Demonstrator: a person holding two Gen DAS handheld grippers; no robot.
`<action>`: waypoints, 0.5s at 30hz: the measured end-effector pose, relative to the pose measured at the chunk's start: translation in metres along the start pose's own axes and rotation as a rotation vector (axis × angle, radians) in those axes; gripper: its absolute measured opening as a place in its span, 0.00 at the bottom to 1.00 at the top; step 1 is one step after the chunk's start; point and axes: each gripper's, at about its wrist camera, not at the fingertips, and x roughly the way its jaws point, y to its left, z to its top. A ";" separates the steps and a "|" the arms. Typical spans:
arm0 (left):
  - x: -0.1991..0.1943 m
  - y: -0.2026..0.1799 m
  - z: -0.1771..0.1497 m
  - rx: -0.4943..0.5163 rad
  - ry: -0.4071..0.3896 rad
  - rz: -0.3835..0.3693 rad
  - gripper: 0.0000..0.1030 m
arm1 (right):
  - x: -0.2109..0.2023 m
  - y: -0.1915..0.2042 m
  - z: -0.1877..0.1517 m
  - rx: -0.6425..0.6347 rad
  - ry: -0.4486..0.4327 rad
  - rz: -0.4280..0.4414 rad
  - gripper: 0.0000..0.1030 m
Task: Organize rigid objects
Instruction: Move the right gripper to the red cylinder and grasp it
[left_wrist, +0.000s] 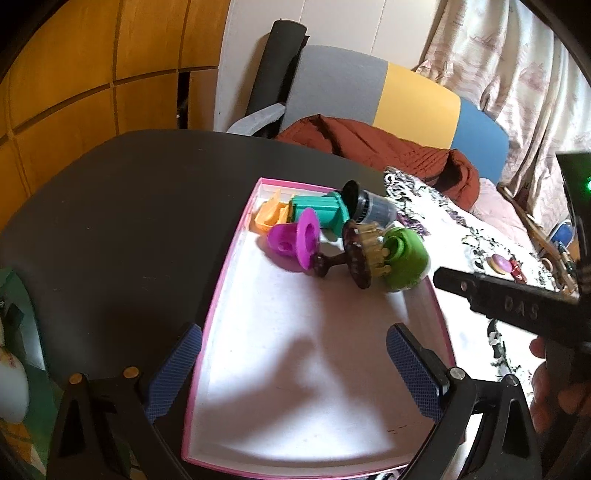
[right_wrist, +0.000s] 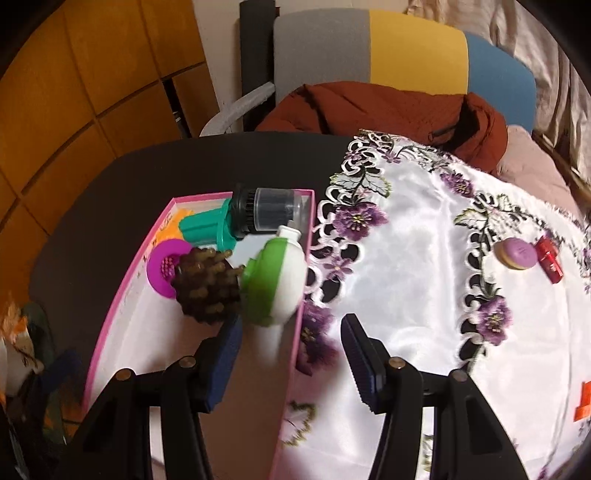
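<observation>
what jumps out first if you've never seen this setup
A pink-rimmed box on the dark table, with bright toys heaped at its far end, the green-and-white one nearest the embroidered cloth. Out on that cloth lie a purple-topped round piece and a small red item.

Pink-rimmed box (left_wrist: 207, 325) on the dark counter (left_wrist: 122, 206): its near half is bare floor, open to approach from above. The far end is crowded by a brown brush (left_wrist: 360, 254), green-and-white container (left_wrist: 404, 260), magenta cup (left_wrist: 295, 240) and teal piece (left_wrist: 319, 210), packed together. The white embroidered cloth (right_wrist: 417, 236) beside the box lies mostly clear; a small round purple item (right_wrist: 517, 253) sits well apart.
</observation>
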 end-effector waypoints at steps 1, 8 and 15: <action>-0.001 -0.001 0.000 0.001 0.000 -0.014 0.98 | -0.003 -0.003 -0.003 -0.001 0.001 -0.007 0.55; -0.006 -0.023 -0.003 0.043 0.000 -0.070 0.98 | -0.016 -0.037 -0.017 0.027 0.004 -0.056 0.55; -0.011 -0.047 -0.007 0.093 0.007 -0.100 0.98 | -0.026 -0.073 -0.030 0.057 0.004 -0.110 0.55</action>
